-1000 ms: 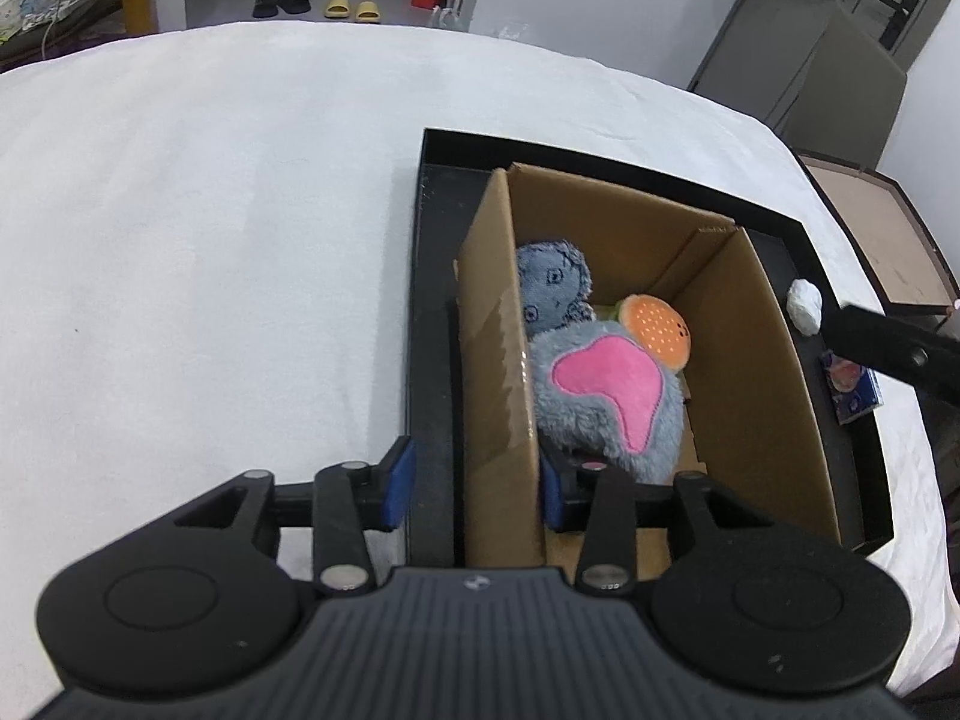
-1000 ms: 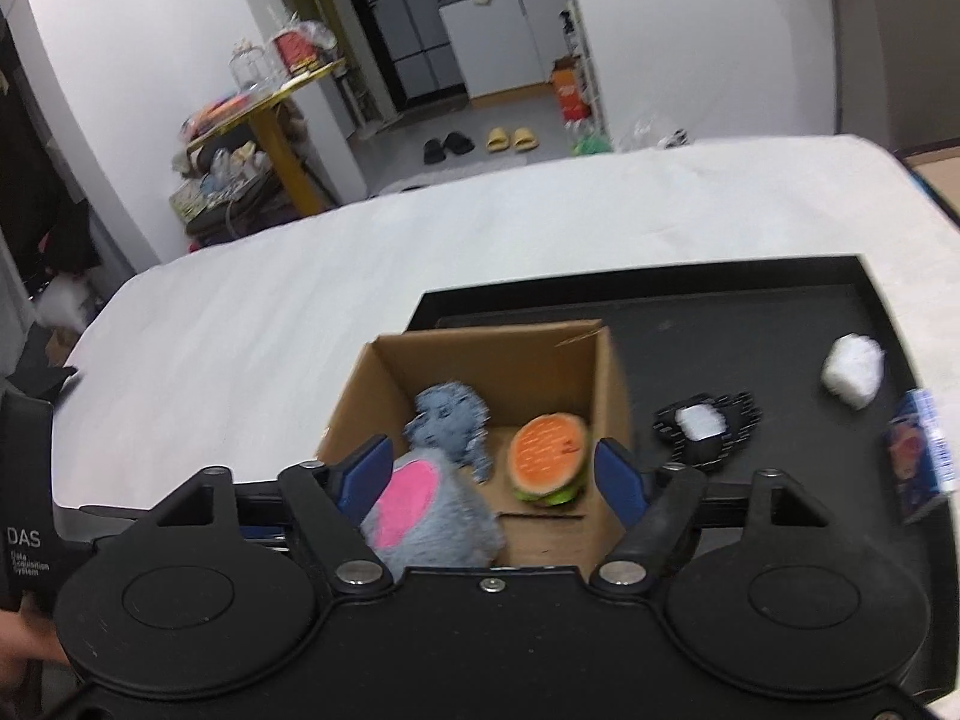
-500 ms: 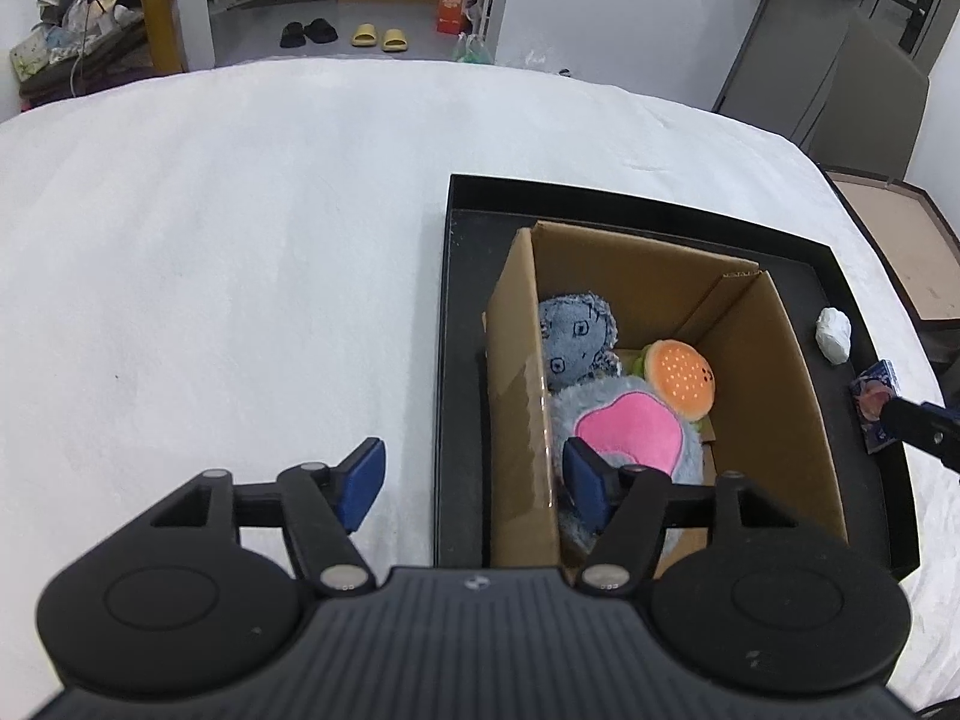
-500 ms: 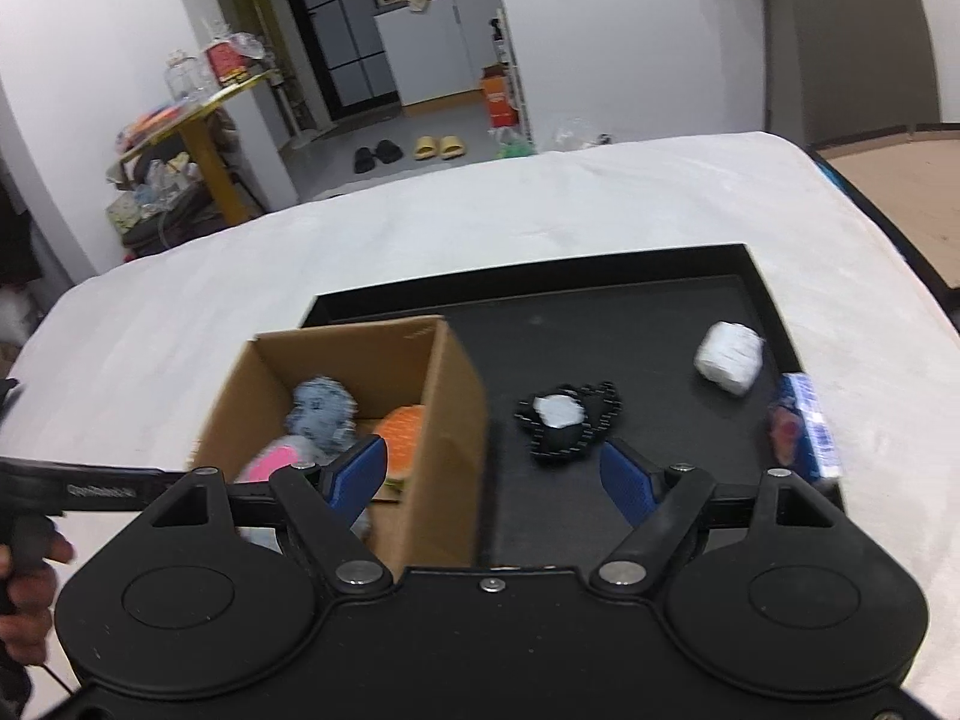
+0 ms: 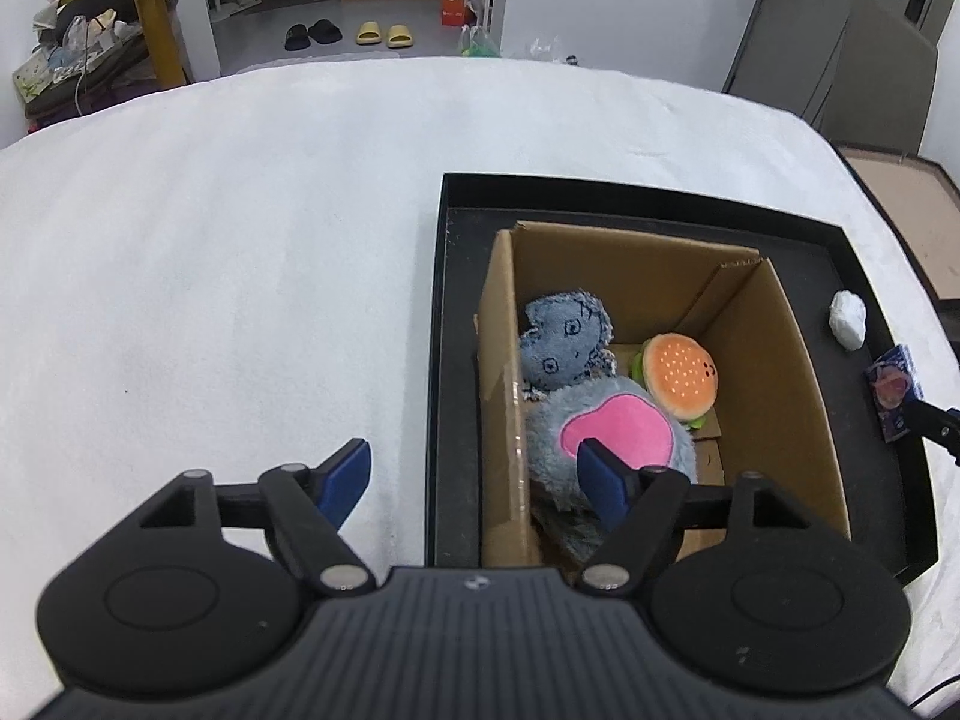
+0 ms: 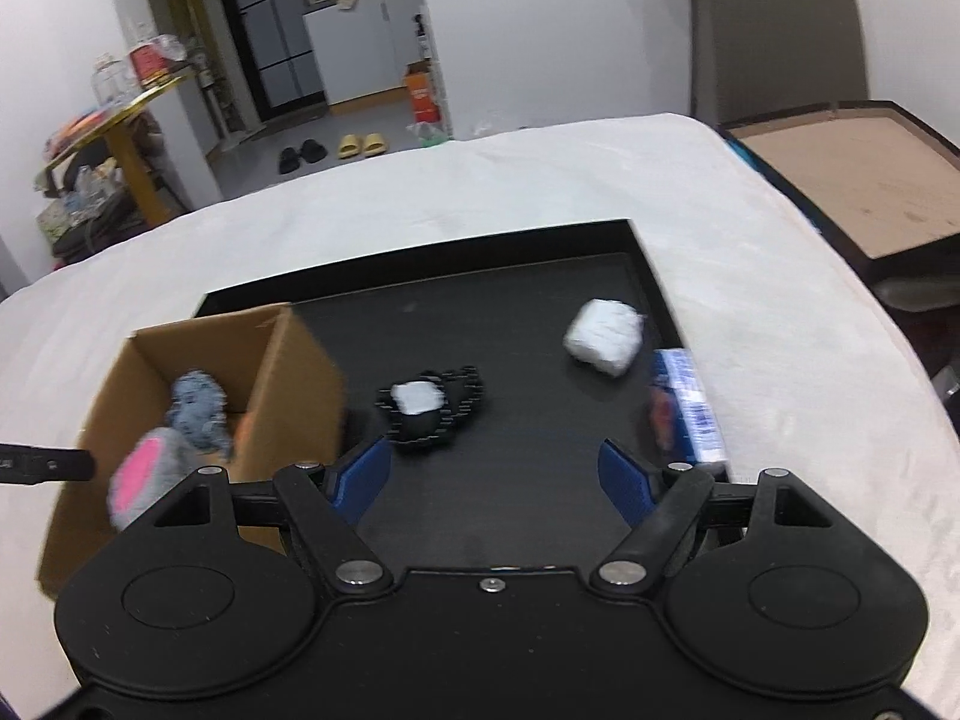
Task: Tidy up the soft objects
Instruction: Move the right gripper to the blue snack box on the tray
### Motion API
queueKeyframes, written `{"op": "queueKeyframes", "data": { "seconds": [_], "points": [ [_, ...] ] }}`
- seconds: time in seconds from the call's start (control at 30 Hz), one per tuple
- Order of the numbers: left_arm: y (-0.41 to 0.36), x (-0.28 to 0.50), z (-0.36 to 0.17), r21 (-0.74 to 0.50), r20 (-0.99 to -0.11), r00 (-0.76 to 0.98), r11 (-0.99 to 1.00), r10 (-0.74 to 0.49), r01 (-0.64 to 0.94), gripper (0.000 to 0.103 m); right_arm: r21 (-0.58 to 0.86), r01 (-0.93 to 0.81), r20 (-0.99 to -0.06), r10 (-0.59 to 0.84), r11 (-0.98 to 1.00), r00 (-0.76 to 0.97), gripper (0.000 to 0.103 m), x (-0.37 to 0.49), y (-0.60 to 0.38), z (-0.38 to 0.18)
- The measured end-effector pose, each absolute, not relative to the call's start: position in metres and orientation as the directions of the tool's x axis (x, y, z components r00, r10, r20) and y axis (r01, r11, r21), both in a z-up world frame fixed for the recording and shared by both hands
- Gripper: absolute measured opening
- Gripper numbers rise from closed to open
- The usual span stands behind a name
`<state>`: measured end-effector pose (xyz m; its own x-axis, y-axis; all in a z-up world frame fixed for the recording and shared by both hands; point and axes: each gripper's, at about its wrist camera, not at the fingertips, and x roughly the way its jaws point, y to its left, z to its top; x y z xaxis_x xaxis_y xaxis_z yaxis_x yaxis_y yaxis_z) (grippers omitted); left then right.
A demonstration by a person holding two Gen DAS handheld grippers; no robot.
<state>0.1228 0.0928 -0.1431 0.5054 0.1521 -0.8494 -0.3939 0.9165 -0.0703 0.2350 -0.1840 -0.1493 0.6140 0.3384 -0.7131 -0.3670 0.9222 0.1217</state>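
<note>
**Left tongs release at box; right tongs line up on tray items**

Change: The left tongs (image 5: 474, 474) have just been opening. One second ago they pinched the left wall of the box (image 5: 774, 372); they now stand spread, straddling that wall without pressing it. One pad lies outside over the white surface (image 5: 240, 270), the other inside against the grey plush (image 5: 606, 438). In the same second the right wrist view has shifted from the box to the open tray (image 6: 540, 276) floor.

Meaning: The box no longer appears to need steadying. Judged from the layout, the next pick is on the tray.

Item locations:
- In the box: grey plush with pink patch, blue plush (image 5: 564, 342) at 12 o'clock of it, burger plush (image 5: 681, 375) at 2 o'clock.
- On the tray, outside the box: a black item (image 6: 432, 408) with a white centre, a white wad (image 6: 603, 336) and a blue packet (image 6: 684, 402).

Pose:
- Left tongs point steeply down over the box's near left corner.
- Right tongs (image 6: 495, 480) point obliquely down, spread and empty. The black item lies at 11 o'clock, just beyond the left pad; the wad at 1 o'clock, farther off.
</note>
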Motion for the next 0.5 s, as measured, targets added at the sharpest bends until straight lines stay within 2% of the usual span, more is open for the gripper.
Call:
{"op": "queueKeyframes", "data": {
  "seconds": [0.5],
  "points": [
    [0.053,0.152,-0.142,0.066,-0.856,0.451,0.918,0.254,-0.391,0.077,0.012,-0.324,-0.714,0.235,0.946,0.659,0.071,0.256,-0.218,-0.173]
  ]
}}
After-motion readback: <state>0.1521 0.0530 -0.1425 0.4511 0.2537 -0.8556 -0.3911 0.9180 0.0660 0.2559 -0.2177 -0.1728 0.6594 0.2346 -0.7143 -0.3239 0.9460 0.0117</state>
